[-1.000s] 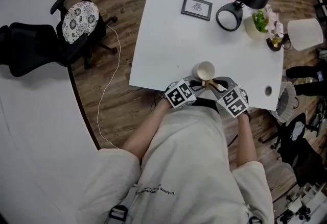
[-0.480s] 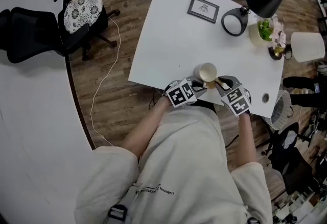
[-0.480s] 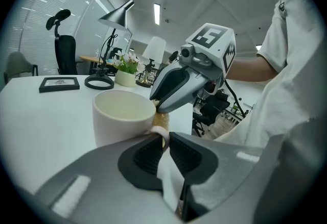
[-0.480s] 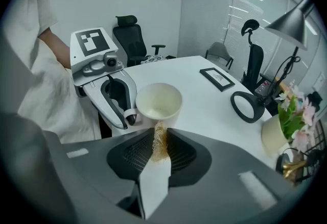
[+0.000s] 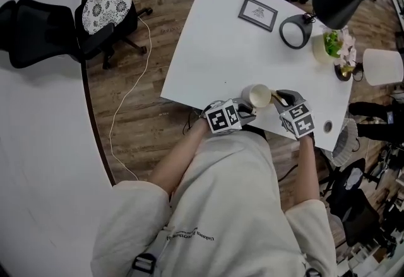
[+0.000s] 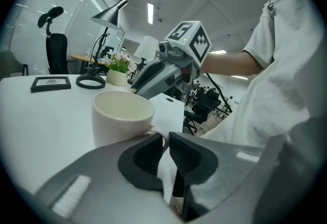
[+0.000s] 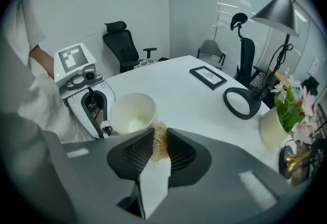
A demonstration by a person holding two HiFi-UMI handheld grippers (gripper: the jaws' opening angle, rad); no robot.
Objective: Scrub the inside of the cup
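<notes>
Your left claw (image 6: 166,139) is clamped on the handle of the cream cup (image 6: 122,116). Your right claw (image 7: 159,136) pinches a tan fibrous scrubber (image 7: 159,149), its tuft just beside the cup's rim, outside the mouth. The cup is between both claws, at the white counter's (image 5: 214,36) near edge.

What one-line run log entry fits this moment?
left tool: shut on handle of cup | right tool: shut on scrubber | scrubber: beside cup rim, not inside
</notes>
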